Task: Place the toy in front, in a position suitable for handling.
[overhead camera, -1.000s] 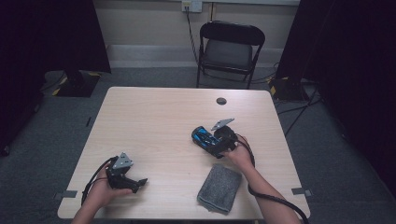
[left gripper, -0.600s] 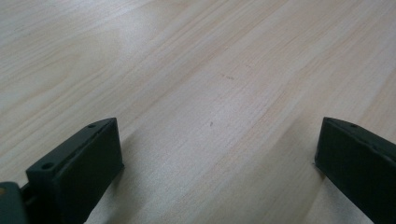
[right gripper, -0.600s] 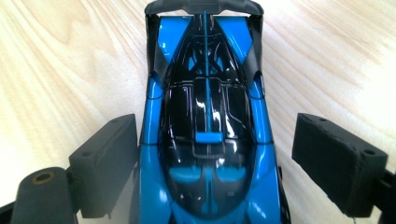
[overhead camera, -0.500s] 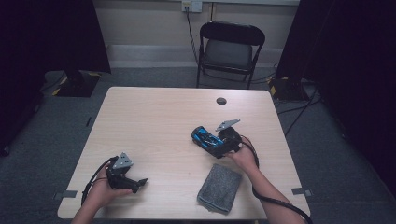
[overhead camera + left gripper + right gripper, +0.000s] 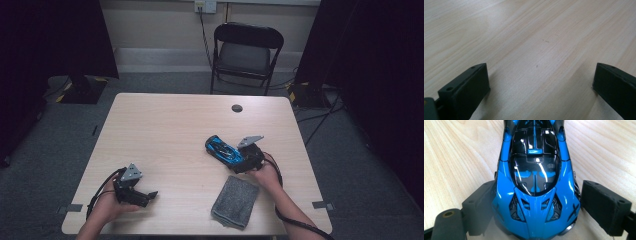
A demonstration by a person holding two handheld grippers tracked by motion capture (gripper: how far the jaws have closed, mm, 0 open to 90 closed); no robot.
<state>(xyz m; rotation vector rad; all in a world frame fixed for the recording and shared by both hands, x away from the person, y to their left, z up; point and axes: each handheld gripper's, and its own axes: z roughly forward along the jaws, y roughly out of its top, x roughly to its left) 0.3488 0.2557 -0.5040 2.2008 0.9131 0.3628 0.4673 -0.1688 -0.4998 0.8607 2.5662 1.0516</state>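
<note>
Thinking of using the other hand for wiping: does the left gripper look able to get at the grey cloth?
Probably yes: the left gripper is open, and bare table lies between it and the grey cloth.

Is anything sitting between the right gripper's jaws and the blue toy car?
Nothing visible does. In the right gripper view the blue toy car already lies between the right gripper jaws, one at each flank. A thin gap seems to remain at one side. The grey cloth lies apart, nearer the person.

Blue-black toy car [image 5: 536, 182], upright on table [image 5: 165, 130]
</note>
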